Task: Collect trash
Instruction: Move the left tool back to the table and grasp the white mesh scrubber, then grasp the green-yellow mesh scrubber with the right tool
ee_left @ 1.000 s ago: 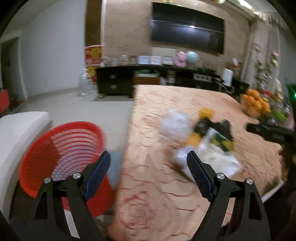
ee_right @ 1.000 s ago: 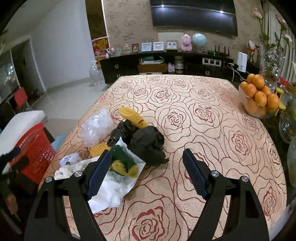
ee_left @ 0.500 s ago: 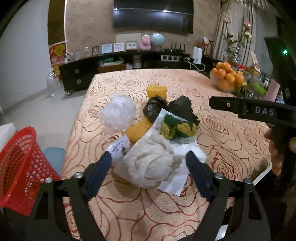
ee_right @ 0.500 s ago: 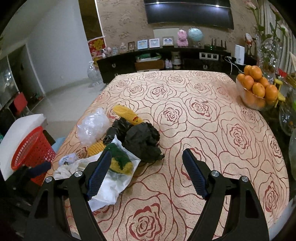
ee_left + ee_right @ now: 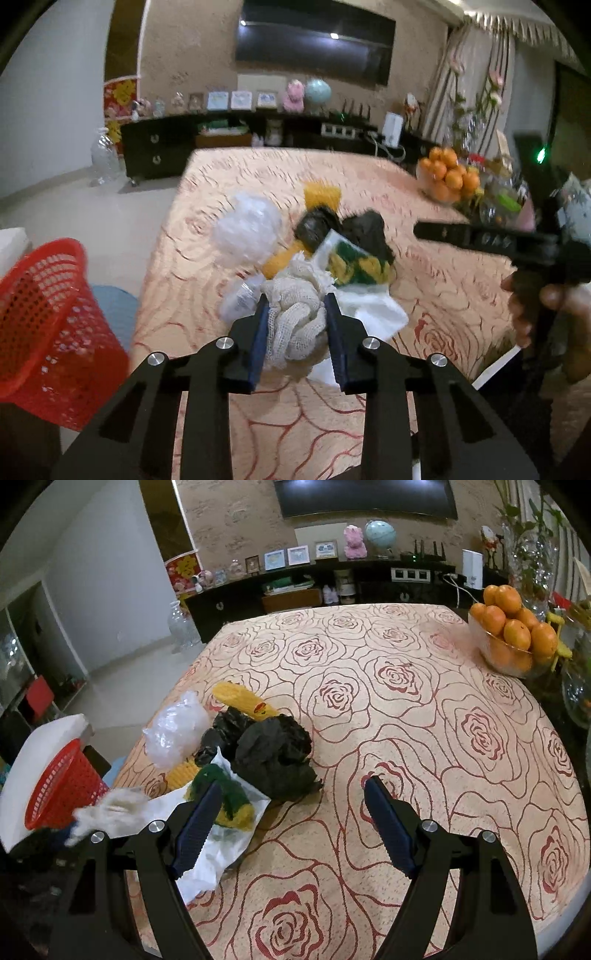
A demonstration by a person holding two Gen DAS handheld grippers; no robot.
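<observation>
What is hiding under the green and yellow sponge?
The sponge lies on a white paper sheet, which lies on the tablecloth. Whatever is beneath that sheet is covered.

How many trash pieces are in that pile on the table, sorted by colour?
White or clear: 4 (gauze wad, clear plastic bag, white paper sheet, small labelled packet)
Black: 2 (crumpled bags)
Yellow: 2 (wrappers)
Green-and-yellow: 1 (sponge)
Total: 9
</observation>
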